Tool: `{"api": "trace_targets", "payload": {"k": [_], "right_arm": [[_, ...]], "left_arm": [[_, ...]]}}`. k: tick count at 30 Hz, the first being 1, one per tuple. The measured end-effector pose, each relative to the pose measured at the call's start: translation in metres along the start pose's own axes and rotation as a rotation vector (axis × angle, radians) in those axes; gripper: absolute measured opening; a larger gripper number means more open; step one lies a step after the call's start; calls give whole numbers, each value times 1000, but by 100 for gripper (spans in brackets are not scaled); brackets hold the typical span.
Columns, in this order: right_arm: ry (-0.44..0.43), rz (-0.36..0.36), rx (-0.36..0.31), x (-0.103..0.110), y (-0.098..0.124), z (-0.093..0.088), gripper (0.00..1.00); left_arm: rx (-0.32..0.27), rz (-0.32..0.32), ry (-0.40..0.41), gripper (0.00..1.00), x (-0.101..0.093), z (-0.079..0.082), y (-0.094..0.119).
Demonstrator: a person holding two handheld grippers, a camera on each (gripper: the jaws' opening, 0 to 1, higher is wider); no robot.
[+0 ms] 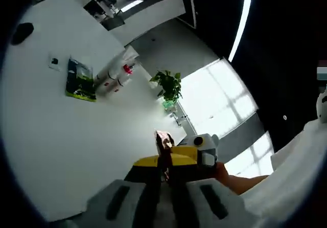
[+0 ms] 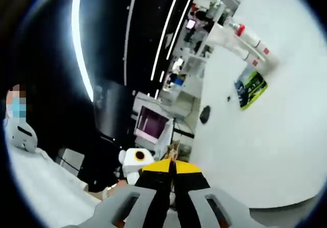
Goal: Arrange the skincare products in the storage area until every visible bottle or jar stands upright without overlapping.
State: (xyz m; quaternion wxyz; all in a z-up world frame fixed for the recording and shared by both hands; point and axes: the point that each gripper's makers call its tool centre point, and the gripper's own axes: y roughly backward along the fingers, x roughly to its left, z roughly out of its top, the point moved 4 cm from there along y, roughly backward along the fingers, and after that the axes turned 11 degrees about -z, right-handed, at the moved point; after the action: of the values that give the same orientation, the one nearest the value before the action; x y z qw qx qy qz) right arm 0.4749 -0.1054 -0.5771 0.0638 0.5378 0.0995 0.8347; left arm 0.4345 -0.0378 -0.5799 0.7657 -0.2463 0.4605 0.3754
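In the left gripper view we see our left gripper (image 1: 164,173) rising from the bottom, its yellow-tipped jaws pressed together with nothing between them. Just past it sits the other gripper, pale with a yellow front, and a hand (image 1: 225,174) behind it. A white sleeve (image 1: 296,172) fills the lower right. Beyond the jaws spreads the white table (image 1: 61,131). Farther out on it lie two white bottles (image 1: 115,74) with red marks, tipped on their sides and touching each other. Just beside them lies a green and black packet (image 1: 80,80), flat on the table, and near that a small dark item too small to tell. A dark round thing (image 1: 22,32) sits at the far corner. A potted plant (image 1: 168,87) stands past the table's edge by the bright window.

In the right gripper view our right gripper (image 2: 171,179) is likewise closed on nothing. The table (image 2: 265,151) runs up the right side. Far along it we find the packet (image 2: 250,88), then the bottles (image 2: 245,41), lying down, one with what looks like a red cap. Shelves (image 2: 194,49) stand behind.
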Motion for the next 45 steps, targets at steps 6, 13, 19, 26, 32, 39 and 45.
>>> {"api": "trace_targets", "payload": {"k": [6, 13, 19, 26, 32, 39, 45], "right_arm": [[68, -7, -37, 1, -1, 4, 8], [138, 28, -43, 8, -2, 10, 2], [144, 26, -45, 8, -1, 13, 0], [59, 53, -107, 9, 1, 21, 0], [-13, 58, -141, 6, 4, 26, 0], [-88, 106, -129, 11, 5, 27, 5], [-55, 82, -96, 8, 0, 20, 1]], "left_arm": [[21, -24, 41, 0, -2, -3, 2], [71, -67, 59, 0, -8, -12, -3], [52, -57, 60, 0, -6, -10, -4], [29, -74, 59, 0, -8, -5, -4], [45, -78, 65, 0, -9, -10, -4], [-25, -106, 131, 0, -10, -2, -4], [-47, -91, 145, 0, -5, 3, 1]]}}
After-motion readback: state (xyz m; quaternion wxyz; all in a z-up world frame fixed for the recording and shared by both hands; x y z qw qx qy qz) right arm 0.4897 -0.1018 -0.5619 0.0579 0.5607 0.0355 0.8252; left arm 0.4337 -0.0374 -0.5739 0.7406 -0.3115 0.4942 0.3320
